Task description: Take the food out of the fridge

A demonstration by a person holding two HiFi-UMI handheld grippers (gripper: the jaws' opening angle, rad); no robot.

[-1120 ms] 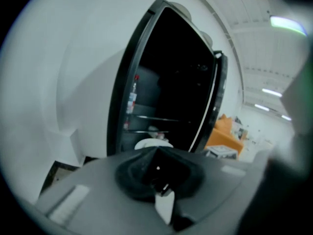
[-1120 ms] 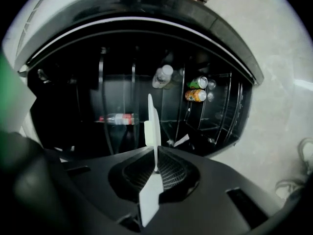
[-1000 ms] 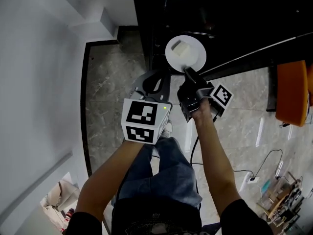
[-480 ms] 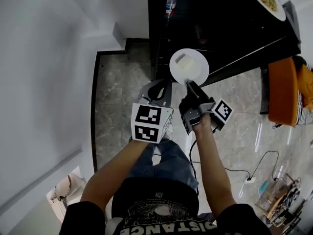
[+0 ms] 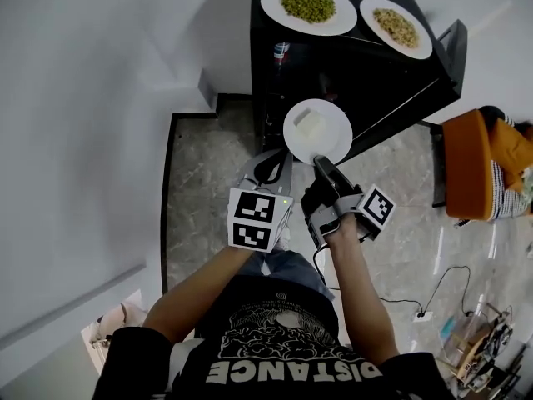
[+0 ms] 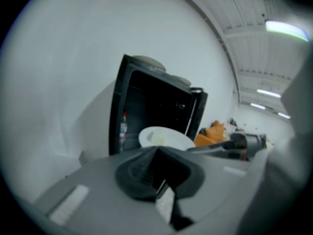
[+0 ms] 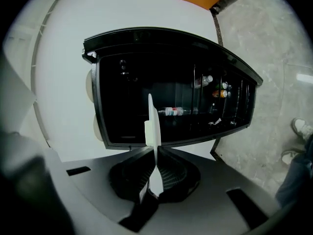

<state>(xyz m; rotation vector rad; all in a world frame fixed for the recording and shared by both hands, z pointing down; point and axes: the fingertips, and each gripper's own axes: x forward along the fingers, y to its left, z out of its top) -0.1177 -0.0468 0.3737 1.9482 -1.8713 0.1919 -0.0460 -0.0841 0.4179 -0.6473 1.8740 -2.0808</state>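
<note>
The black fridge [image 5: 350,65] stands open in front of me. My right gripper [image 5: 319,161] is shut on the near rim of a white plate [image 5: 316,130] that carries a pale block of food [image 5: 310,123], held in the air before the fridge. In the right gripper view the plate [image 7: 152,126] shows edge-on between the closed jaws. My left gripper [image 5: 268,158] hangs just left of the plate, shut with nothing in it; its view shows the plate [image 6: 164,137] ahead. Two plates rest on the fridge top: green food [image 5: 308,5] and pale food [image 5: 396,23].
A bottle [image 7: 173,111] lies on a shelf inside the fridge, and another bottle [image 5: 281,52] stands at its left side. The open fridge door [image 5: 408,90] juts out to the right. An orange chair [image 5: 470,165] stands at the right, and a cable [image 5: 433,302] trails on the stone floor.
Both grippers have risen with the plate still gripped by the right one. The fridge top with its two plates of food has come into the head view.
</note>
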